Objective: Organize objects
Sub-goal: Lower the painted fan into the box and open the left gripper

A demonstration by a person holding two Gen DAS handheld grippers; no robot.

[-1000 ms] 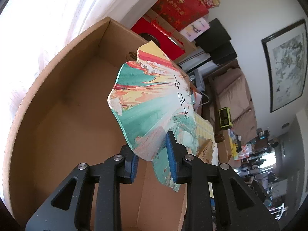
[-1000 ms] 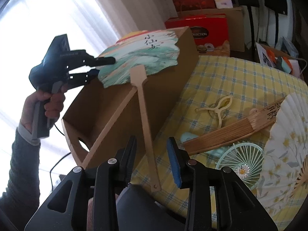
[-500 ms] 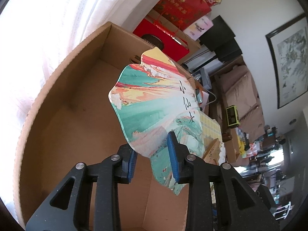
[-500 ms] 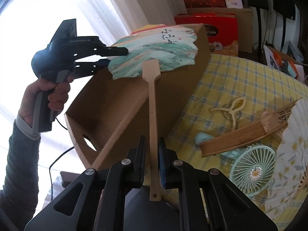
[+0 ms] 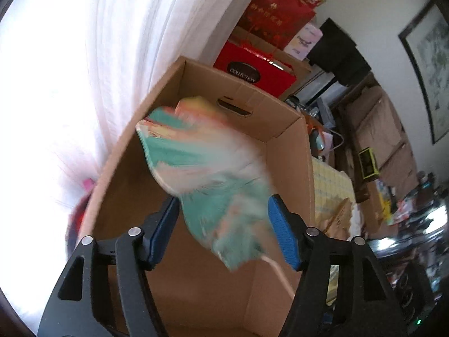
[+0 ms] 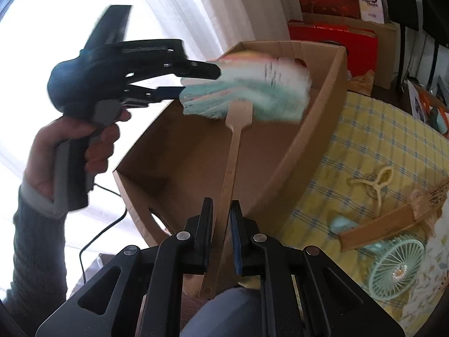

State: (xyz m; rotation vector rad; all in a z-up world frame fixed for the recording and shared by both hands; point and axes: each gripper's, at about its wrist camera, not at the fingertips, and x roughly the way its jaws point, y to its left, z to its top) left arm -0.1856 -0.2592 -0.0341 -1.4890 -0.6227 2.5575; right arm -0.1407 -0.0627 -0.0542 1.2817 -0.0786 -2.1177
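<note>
The right hand-held gripper [image 6: 221,233] is closed narrow on the wooden handle [image 6: 231,168] of a painted paddle fan [image 6: 247,90], its pads pressing the stick from both sides low on its length. The handle slants up from the pads to the fan's blurred leaf of green, pink and white, which hangs over the open top of a cardboard box [image 6: 283,163].

The left hand-held gripper [image 5: 221,227] is at the leaf's near edge and its jaws are opening: in the left wrist view the blue pads [image 5: 283,238] stand well apart on either side of the leaf [image 5: 207,168] and do not press on it. In the right wrist view the same gripper [image 6: 196,81] is held by a hand [image 6: 75,151] in a dark knitted sleeve, with the fan's edge between its fingers.

The box stands at the edge of a bench covered by a yellow checked cloth [image 6: 362,146], beside a white curtain [image 5: 84,70]. On the cloth lie a cream clip [image 6: 376,182], a half-folded bamboo fan [image 6: 393,219] and a small mint electric fan [image 6: 393,266]. Red gift boxes [image 5: 258,67] are stacked behind the cardboard box.
</note>
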